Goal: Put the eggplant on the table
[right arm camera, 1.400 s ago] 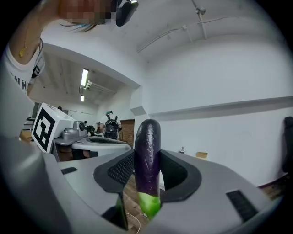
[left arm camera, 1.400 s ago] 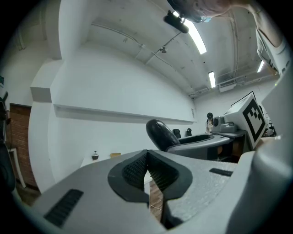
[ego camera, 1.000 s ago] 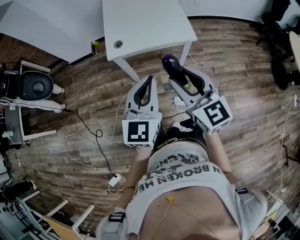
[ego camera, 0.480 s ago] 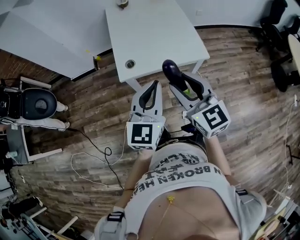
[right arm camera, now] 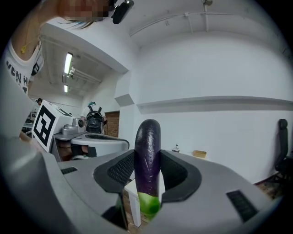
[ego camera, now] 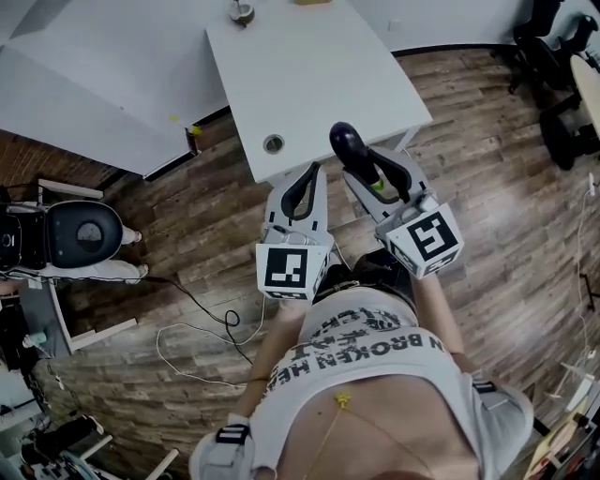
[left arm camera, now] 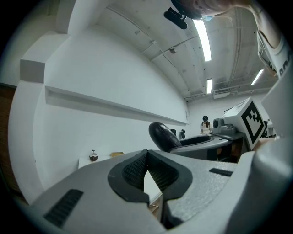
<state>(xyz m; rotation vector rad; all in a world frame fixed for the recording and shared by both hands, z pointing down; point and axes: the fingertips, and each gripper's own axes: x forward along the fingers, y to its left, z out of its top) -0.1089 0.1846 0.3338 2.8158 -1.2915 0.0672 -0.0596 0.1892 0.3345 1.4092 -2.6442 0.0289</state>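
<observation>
A dark purple eggplant [ego camera: 345, 142] with a green stem end stands upright between the pads of my right gripper [ego camera: 362, 169], which is shut on it. In the right gripper view the eggplant [right arm camera: 147, 151] fills the gap of the right gripper [right arm camera: 147, 161]. My left gripper [ego camera: 304, 171] is beside it on the left, shut and holding nothing; its tips meet in the left gripper view [left arm camera: 146, 154]. The white table [ego camera: 309, 66] lies just ahead. In the head view the eggplant's tip overlaps the table's near edge.
A small round object [ego camera: 242, 11] and a tan box [ego camera: 314, 2] sit at the table's far end, and a cable hole [ego camera: 273, 143] is near its front. A second white desk [ego camera: 84, 75] stands at the left, with a black chair [ego camera: 80, 230], floor cables [ego camera: 202, 323] and office chairs [ego camera: 553, 103] around.
Both grippers, the right one with the eggplant, have moved forward to the table, whose near edge now lies under their tips. The jaws have not changed.
</observation>
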